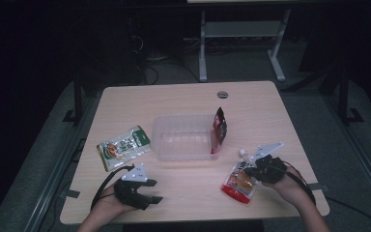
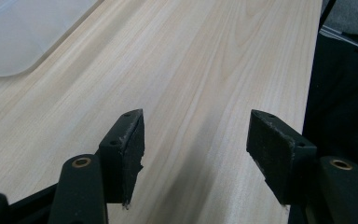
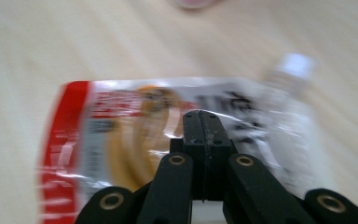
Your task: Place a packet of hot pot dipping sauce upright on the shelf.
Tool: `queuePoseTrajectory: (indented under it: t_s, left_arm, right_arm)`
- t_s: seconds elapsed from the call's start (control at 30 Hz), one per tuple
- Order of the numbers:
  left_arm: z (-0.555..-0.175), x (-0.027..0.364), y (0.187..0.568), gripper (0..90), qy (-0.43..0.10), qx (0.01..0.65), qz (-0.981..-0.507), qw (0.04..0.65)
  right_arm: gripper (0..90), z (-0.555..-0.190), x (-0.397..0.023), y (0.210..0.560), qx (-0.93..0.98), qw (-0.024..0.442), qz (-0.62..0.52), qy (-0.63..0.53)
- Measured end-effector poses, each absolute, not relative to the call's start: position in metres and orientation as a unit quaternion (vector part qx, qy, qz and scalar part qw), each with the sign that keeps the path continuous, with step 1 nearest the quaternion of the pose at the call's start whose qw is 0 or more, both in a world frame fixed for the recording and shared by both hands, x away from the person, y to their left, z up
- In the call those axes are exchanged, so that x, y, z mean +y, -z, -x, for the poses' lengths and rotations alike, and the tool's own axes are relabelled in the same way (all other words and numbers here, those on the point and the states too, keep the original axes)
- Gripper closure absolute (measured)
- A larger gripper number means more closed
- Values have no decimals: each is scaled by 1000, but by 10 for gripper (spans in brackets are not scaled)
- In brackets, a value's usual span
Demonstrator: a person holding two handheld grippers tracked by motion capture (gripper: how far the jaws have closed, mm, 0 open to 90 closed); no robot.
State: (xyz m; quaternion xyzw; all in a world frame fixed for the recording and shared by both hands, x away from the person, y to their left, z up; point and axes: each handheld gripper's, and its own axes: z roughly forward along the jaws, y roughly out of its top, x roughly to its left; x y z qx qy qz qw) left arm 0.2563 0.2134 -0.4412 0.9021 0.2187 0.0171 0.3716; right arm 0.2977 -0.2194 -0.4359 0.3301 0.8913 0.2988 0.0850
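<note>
**Right gripper clamped on spouted pouch, left idle**

Right gripper [image 3: 200, 116] clenched, jaws pinched flat together on the edge of the red-and-white spouted pouch [image 3: 135, 135]; film trapped between the pads, judging by the right gripper view. Seen from the high view, right gripper [image 1: 255, 169] at the pouch's [image 1: 239, 181] right side, near the front right of the table [image 1: 183, 96]; lifted clear or dragging on the wood, cannot tell. White cap [image 3: 296, 65] on the far upper corner.

Handling, as a guess: soft, floppy film, contents likely to slosh and sag away from the pinch, glossy so prone to slip. Best hold on the flat seam or just below the spout, not the bulging middle. Light enough for one gripper.

Left gripper [image 2: 196, 135] released, jaws wide apart, bare wood between them, resting at the front left [image 1: 140, 191].

Around: clear plastic tub [image 1: 183, 137] mid-table, just beyond and to the left of the pouch; dark red packet [image 1: 219, 129] standing upright against its right end wall. Green snack packet [image 1: 124, 147] flat, left of the tub, apart from it.

In the way: upright packet sits on the nearest route into the tub, likely to get knocked by a swinging pouch. Go over the front wall instead.
</note>
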Motion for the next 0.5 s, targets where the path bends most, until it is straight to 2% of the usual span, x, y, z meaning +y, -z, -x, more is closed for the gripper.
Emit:
queuePoseTrajectory:
  t_s: [0.23, 0.4, 0.5]
  left_arm:
    - [-257, 212, 441, 366, -17, 213, -905, 367]
    - [-257, 212, 442, 365, -16, 213, -906, 366]
    - [-256, 211, 442, 365, -14, 215, -904, 370]
  right_arm:
    - [900, -315, -247, 440, 874, 114, -369, -295]
    - [900, -322, -254, 446, 872, 115, -380, -286]
    - [900, -322, -251, 453, 878, 98, -384, -268]
